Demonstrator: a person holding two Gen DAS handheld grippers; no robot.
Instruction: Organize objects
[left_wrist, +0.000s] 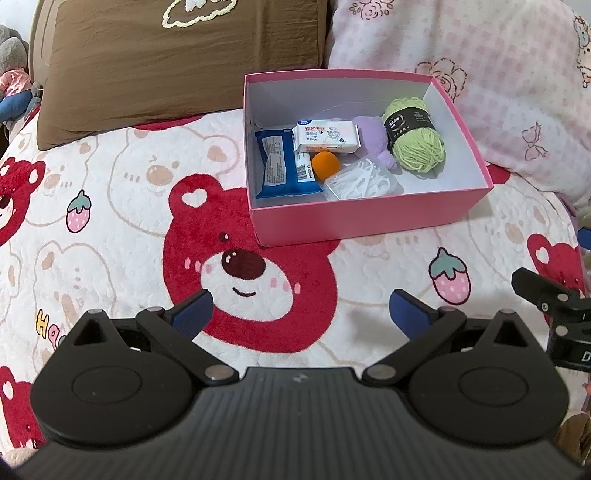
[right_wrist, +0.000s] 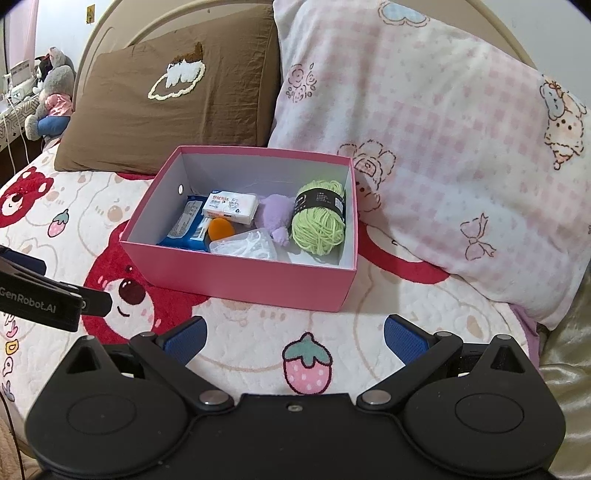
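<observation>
With the left gripper (left_wrist: 301, 314) and right gripper (right_wrist: 293, 338) both spread apart, empty, above the blanket (left_wrist: 110, 229), every loose item, yarn (right_wrist: 319, 221) included, lay inside the pink box (right_wrist: 236, 277), so sorting appeared complete and withdrawal was the likely next move.

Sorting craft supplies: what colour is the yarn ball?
Light green yarn ball, black label; clearest in right wrist view.

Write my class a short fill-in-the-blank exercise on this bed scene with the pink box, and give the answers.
1. The green yarn lies inside the ____ box.
2. The small ball in the box is ____.
3. Both the left gripper and the right gripper hold ____.
4. The pillow behind the box's left side is ____.

Answers: pink; orange; nothing; brown
</observation>
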